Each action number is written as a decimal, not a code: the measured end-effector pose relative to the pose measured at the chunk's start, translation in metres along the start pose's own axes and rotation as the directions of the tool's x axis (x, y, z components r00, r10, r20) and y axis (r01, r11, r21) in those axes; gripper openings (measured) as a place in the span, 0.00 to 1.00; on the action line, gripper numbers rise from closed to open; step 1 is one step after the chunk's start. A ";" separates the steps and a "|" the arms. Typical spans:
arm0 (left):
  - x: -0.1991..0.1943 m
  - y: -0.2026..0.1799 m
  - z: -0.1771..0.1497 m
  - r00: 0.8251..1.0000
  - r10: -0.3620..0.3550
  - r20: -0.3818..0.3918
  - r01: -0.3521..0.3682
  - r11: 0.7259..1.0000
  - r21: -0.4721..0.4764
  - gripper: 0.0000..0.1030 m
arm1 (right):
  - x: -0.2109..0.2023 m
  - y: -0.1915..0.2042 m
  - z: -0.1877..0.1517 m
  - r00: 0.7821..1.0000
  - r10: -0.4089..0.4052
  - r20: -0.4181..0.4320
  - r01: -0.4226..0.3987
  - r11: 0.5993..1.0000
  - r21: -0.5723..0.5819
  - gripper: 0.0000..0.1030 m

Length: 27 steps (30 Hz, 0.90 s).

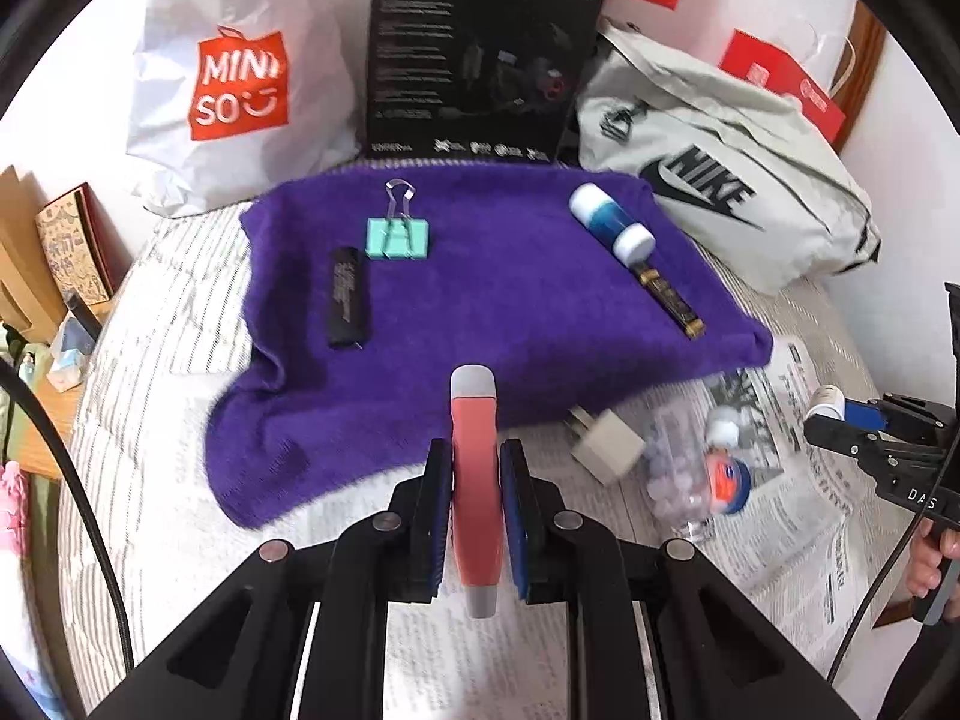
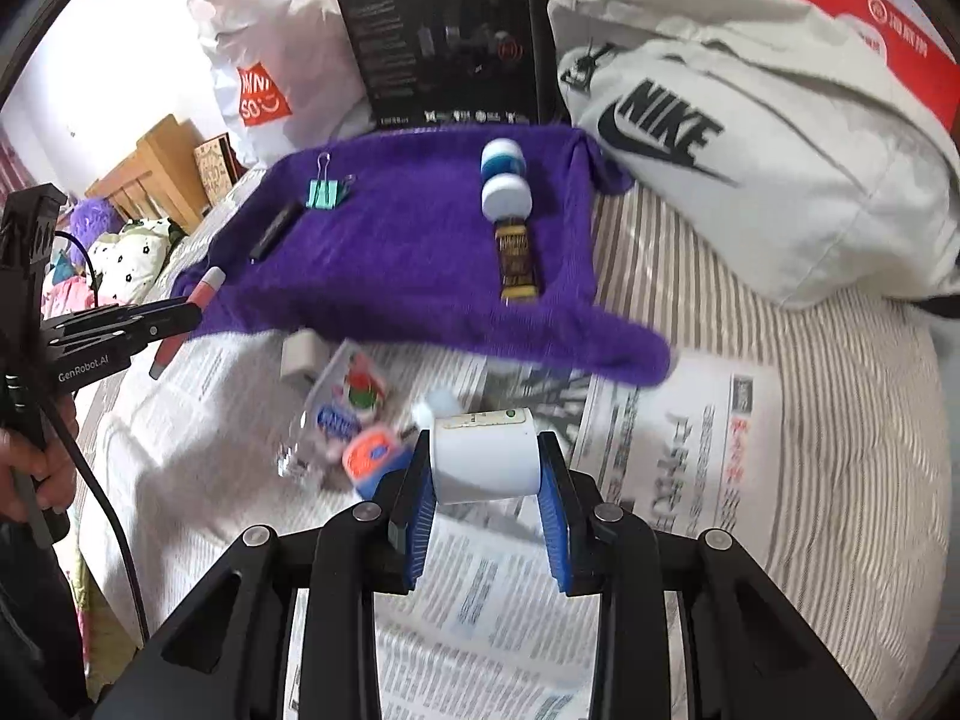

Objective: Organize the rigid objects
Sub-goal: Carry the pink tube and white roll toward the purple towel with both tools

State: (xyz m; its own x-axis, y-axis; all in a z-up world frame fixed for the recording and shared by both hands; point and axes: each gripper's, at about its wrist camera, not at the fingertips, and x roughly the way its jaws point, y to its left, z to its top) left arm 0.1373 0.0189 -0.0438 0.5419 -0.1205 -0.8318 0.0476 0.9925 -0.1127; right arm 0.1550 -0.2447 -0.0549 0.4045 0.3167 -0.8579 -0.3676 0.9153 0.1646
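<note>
A striped bed [image 2: 750, 312] carries spread newspaper [image 2: 678, 438] and a fuzzy purple cloth [image 1: 480, 276]. The left gripper [image 1: 471, 516] clamps a coral-and-grey pen-shaped tube [image 1: 474, 480] pointing away over the cloth's near edge; the right gripper [image 2: 486, 498] pinches a white cylindrical bottle [image 2: 485, 453] lying crosswise.

"MINISO" on the white plastic shopping bag [image 1: 234, 84], "NIKE" on the grey fabric bag [image 1: 708, 180], "GenRobot.AI" on the left gripper [image 2: 180, 315], "HECATE" atop the black cardboard box [image 2: 444, 30].

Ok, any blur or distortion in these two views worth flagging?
Left wrist view: fisheye bends the edges, the clear bag by the plug is smeared, the purple towel stays fairly sharp. Right wrist view: the bag and towel edge look motion-blurred; the white bottle reads clearly.
</note>
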 end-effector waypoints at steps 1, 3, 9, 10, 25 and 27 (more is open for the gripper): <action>-0.001 0.004 0.004 1.000 0.000 0.007 0.000 1.000 -0.003 0.15 | -0.001 -0.001 0.005 1.000 0.001 0.005 -0.001 1.000 -0.002 0.31; -0.002 0.008 0.010 1.000 0.007 0.016 -0.007 1.000 -0.006 0.15 | -0.001 -0.002 0.015 1.000 -0.003 0.014 0.003 1.000 -0.007 0.31; 0.001 0.020 0.033 0.999 0.037 0.040 -0.036 0.999 -0.010 0.15 | 0.007 -0.003 0.046 0.999 -0.012 0.030 0.013 1.000 -0.019 0.31; 0.003 0.022 0.038 0.998 0.035 0.043 -0.035 0.999 -0.013 0.15 | 0.009 -0.003 0.051 0.999 -0.010 0.032 0.011 1.000 -0.022 0.31; 0.053 0.038 0.067 0.999 0.038 -0.006 -0.038 0.998 -0.042 0.15 | 0.075 0.013 0.101 1.000 0.019 -0.023 -0.021 0.998 -0.059 0.31; 0.060 0.039 0.069 0.999 0.033 -0.016 -0.034 0.999 -0.042 0.15 | 0.088 0.016 0.102 0.999 0.023 -0.043 -0.025 0.998 -0.066 0.31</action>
State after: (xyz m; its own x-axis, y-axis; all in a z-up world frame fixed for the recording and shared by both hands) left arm 0.2296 0.0515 -0.0602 0.5300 -0.0877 -0.8434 -0.0061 0.9942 -0.1073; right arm 0.2702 -0.1771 -0.0777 0.3593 0.3261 -0.8744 -0.4319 0.8887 0.1540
